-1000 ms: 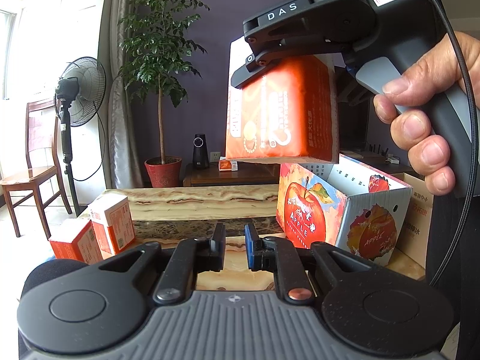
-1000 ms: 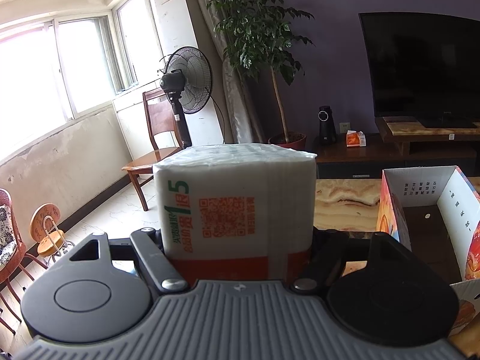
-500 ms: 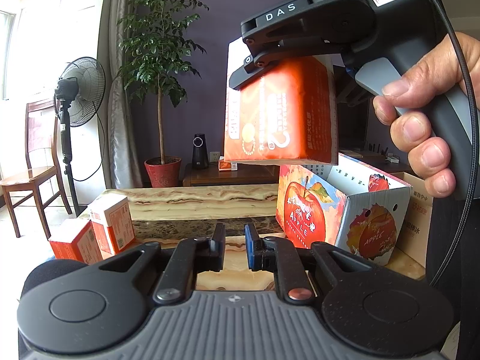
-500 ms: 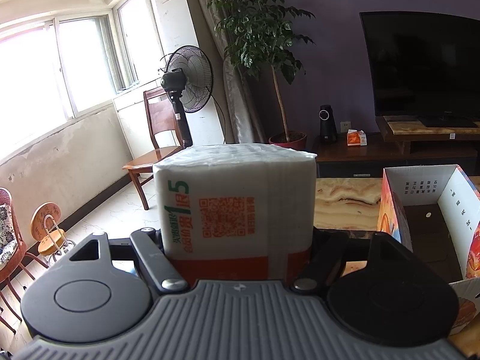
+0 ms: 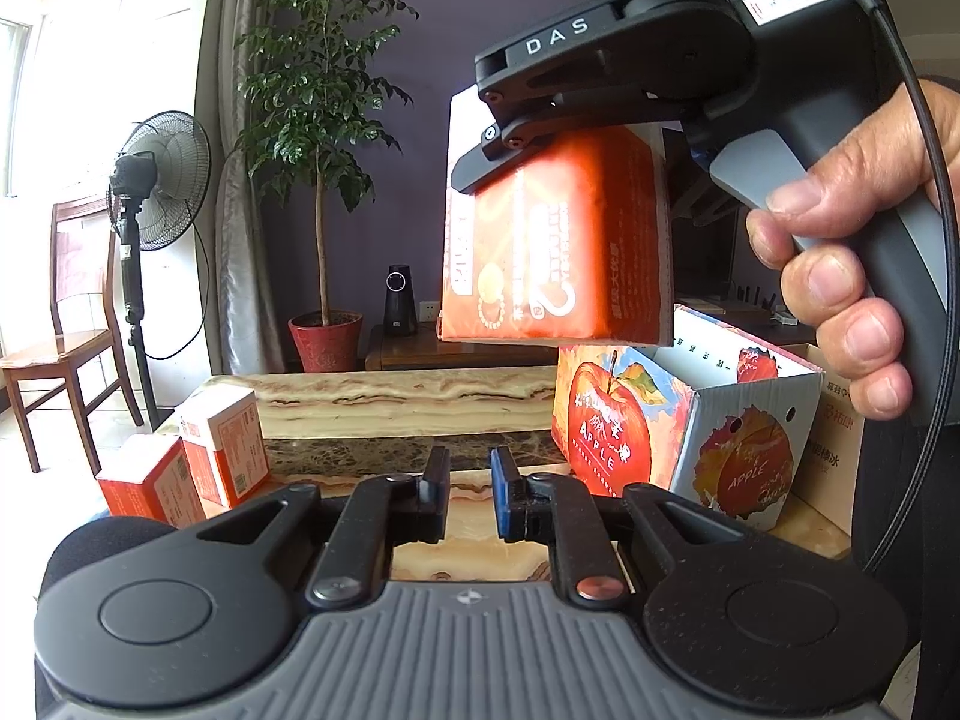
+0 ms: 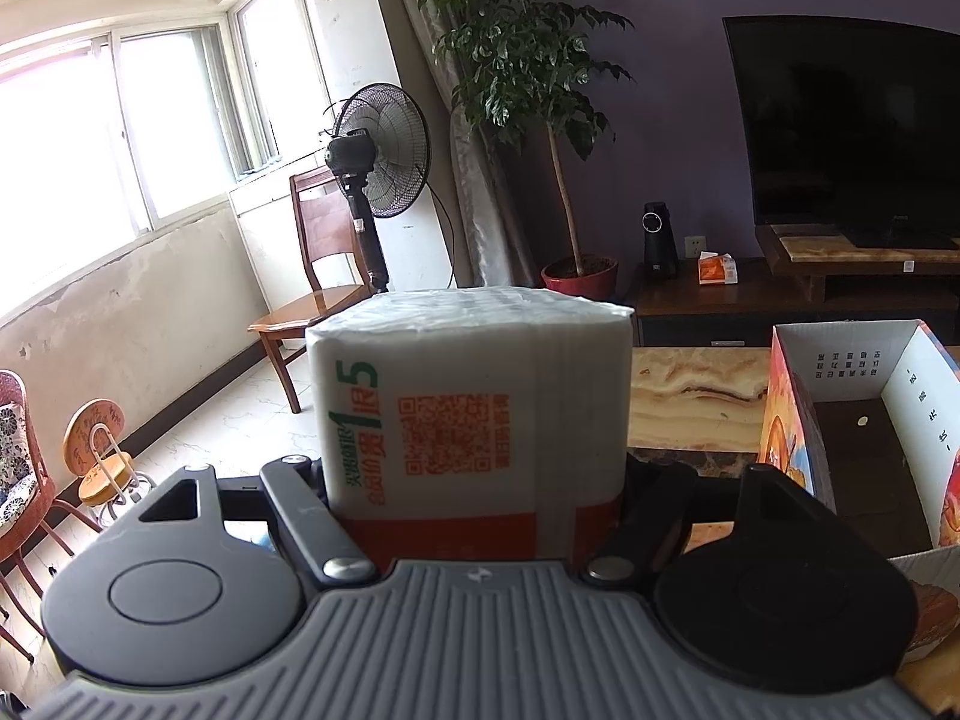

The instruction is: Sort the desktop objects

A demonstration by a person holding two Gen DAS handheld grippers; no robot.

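- The right tongs are clamped on a tissue pack, orange and white, held up in the air; in the left wrist view it hangs above the near left corner of the apple box, not yet over the middle of its opening.
- The left tongs hold nothing; their two pads stand a little apart, with only the tabletop showing between them, low and near the front edge.
- The apple box stands open on the right of the tabletop. From the right wrist view its inside looks bare, dark cardboard with nothing lying in the part that shows; the near corner of it is hidden behind the tongs' body.
- Two more tissue packs of the same orange and white kind are at the left end of the tabletop, touching or nearly touching each other, well apart from the box.
- My judgement: the sorting is at an early stage. The pack in hand appears to be the first bound for the box, and it is carried but not yet placed.
- What is left, as I read it: move this pack over the opening, lower and release it, then fetch the two at the left end.
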